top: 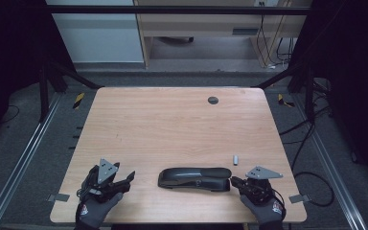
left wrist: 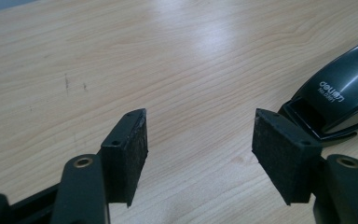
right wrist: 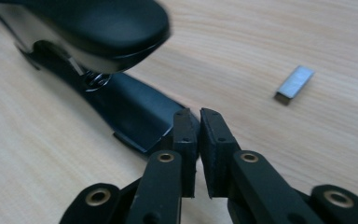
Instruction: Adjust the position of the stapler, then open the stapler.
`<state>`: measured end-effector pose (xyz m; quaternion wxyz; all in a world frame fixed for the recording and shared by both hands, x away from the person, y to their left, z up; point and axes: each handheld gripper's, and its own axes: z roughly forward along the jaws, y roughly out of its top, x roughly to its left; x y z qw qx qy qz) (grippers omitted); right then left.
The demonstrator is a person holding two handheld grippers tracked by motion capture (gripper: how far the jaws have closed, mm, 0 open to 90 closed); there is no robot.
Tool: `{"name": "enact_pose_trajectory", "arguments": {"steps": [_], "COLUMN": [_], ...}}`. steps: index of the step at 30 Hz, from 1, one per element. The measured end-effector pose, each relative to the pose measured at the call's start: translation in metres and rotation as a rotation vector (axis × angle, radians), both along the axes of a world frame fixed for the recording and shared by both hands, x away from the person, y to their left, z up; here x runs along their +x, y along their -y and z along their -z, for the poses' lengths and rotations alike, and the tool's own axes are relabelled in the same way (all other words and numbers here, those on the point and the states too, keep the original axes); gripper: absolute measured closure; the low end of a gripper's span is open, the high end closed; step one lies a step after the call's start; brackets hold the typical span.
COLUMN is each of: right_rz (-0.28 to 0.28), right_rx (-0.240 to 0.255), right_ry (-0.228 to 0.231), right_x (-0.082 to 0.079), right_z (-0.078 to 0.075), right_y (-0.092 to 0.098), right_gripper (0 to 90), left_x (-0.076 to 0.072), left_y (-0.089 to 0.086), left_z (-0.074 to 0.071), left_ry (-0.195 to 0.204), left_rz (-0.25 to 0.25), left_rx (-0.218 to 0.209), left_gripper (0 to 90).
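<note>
The stapler (top: 194, 178) lies on the desk (top: 172, 124) between the spread, empty left claw (left wrist: 199, 154) and the almost pressed-together right claw (right wrist: 198, 140), which, I think, must next open wider to pinch the stapler's base.

A stapler (top: 194, 178) lies on the table (top: 172, 124) between both claws, a staple strip (top: 236, 159) behind its right end.
</note>
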<state>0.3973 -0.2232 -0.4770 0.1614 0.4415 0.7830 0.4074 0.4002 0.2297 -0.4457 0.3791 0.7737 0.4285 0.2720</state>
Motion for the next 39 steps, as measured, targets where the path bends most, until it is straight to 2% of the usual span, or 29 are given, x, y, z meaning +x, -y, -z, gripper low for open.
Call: {"name": "enact_pose_trajectory", "arguments": {"steps": [9,13,21,24,33,36,39], "right_rz": [0.096,0.129,0.185,0.221,0.237,0.238,0.237], "right_rx": [0.020,0.036,0.018,0.000,0.012,0.004,0.002], "right_ry": [0.042,0.040,0.064,0.076,0.075,0.081,0.089], "right_x": [0.008,0.010,0.015,0.016,0.016,0.016,0.016], "right_z": [-0.003,-0.004,-0.007,-0.007,-0.006,-0.006,-0.006], "right_y": [0.019,0.028,0.038,0.044,0.049,0.048,0.047], "right_gripper": [76.7,74.7,68.8,64.0,59.9,58.6,58.5], "left_x": [-0.003,-0.004,-0.004,-0.002,-0.001,0.000,0.000], "left_y": [0.018,0.027,0.042,0.049,0.073,0.080,0.086], "left_z": [-0.012,-0.017,-0.028,-0.035,-0.044,-0.048,-0.051], "left_ry": [0.031,0.038,0.061,0.073,0.081,0.080,0.100], "left_rz": [0.052,0.080,0.120,0.135,0.179,0.196,0.212], "left_rx": [0.005,-0.001,0.009,0.010,0.019,0.033,0.056], "left_gripper": [35.3,35.1,34.8,34.4,33.4,33.0,32.7]}}
